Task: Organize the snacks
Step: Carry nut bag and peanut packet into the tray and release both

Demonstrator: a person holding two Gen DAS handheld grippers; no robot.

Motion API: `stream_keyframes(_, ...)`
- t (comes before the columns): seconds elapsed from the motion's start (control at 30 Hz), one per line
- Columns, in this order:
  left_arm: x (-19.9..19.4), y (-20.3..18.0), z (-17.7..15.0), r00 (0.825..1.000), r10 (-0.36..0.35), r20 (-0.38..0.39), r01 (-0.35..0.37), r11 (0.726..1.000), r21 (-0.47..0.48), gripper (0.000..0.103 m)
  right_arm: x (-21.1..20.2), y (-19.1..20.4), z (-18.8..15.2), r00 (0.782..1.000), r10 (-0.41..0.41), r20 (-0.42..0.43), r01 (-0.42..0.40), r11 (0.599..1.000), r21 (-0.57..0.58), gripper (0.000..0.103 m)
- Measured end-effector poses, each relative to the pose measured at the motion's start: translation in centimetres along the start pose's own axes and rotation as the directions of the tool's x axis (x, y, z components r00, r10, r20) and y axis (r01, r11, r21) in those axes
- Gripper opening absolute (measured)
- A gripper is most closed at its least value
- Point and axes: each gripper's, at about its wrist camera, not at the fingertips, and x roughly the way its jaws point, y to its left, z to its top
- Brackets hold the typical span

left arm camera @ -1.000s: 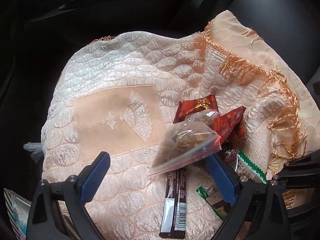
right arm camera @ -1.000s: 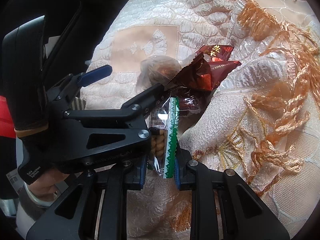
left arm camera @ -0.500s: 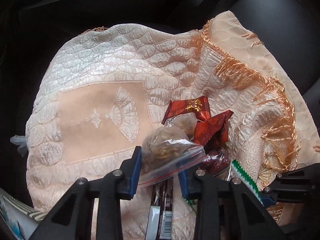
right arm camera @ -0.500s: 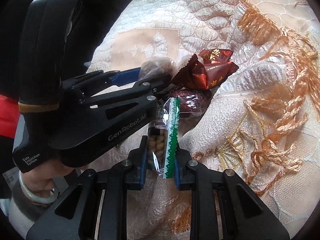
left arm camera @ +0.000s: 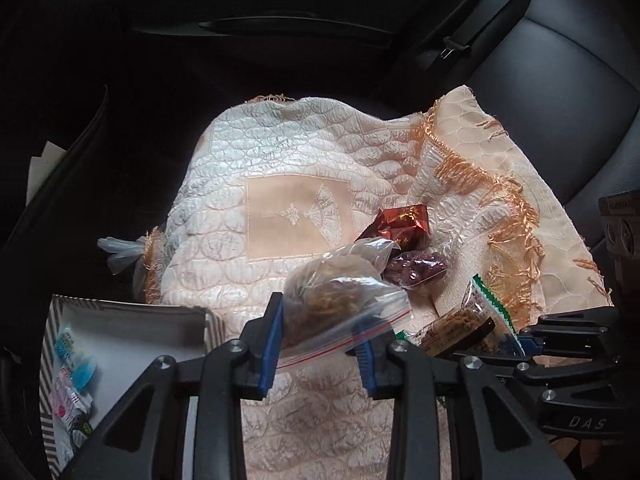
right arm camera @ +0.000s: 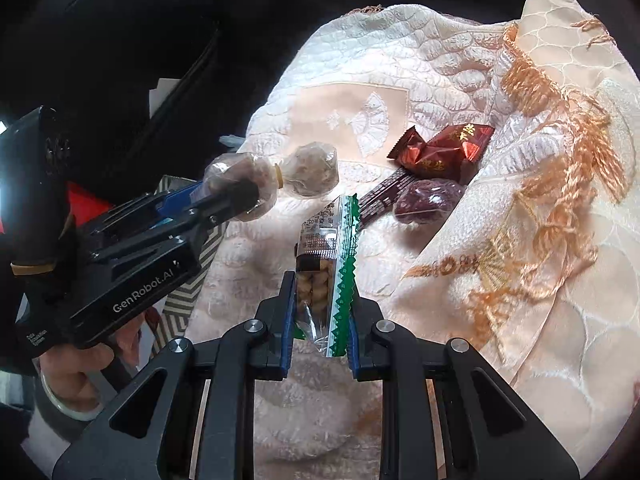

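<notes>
"GenRobot.AI" lettering — left hand-held gripper [right arm camera: 240,200] side

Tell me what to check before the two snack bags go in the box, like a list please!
1. Left gripper pinches the clear zip bag: ok, pads press on both sides.
2. Right gripper pinches the green-edged peanut packet: ok.
3. Both bags are lifted off the cream cloth: ok, judging from the right wrist view.
4. Striped box has free room: ok, bare floor shows beside the small packets in it.
5. Zip bag is sealed: cannot tell.
6. Snacks left on the cloth: not ok, the red wrapped candies, dark red date pack and brown stick packet still wait.
</notes>
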Motion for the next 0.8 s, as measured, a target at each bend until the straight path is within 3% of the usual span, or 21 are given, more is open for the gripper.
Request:
stream_keyframes(0.43,-6.3,3.1,-3.7,0.991,0.113,0.068,-0.107,0.991,-0.083,0.035,-2.3,5.5,-3.0,0.998,0.052,0.024,-0.050,0.997,-0.062,0.020)
stream_keyframes(0.8,-11.0,8.4,-7.2,0.962,0.257,0.092,-0.237,0.954,-0.184,0.035,-0.6,14.0,-2.5,0.994,0.105,-0.013,-0.106,0.975,-0.195,0.020)
